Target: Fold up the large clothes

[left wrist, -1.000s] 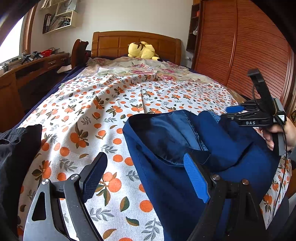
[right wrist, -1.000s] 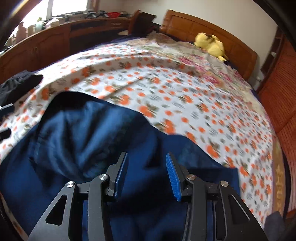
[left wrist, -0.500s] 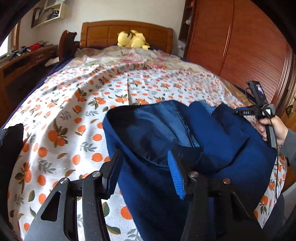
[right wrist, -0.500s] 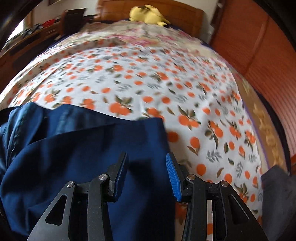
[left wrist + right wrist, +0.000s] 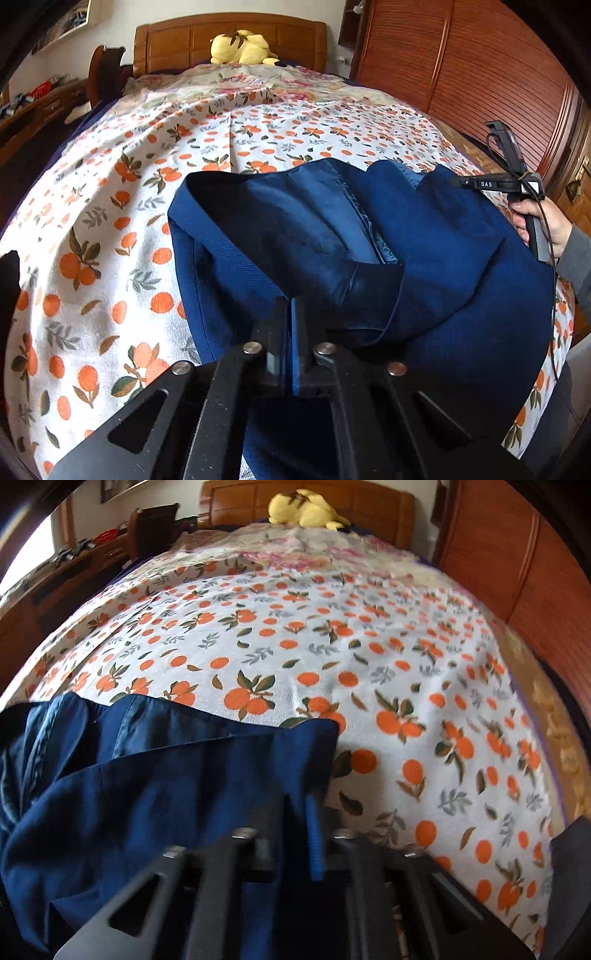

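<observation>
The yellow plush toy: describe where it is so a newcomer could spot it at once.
Start at the bed with the orange-print sheet and follow it to the far end, where the wooden headboard stands. The yellow plush toy lies against that headboard. It is the only bright yellow thing there, unlike the blue garment at the near end.

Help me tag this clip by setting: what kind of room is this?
A bedroom, most likely in a home. A bed with an orange-print sheet fills the view, its wooden headboard has a yellow plush toy against it, and a louvred wooden wardrobe stands alongside.
</observation>
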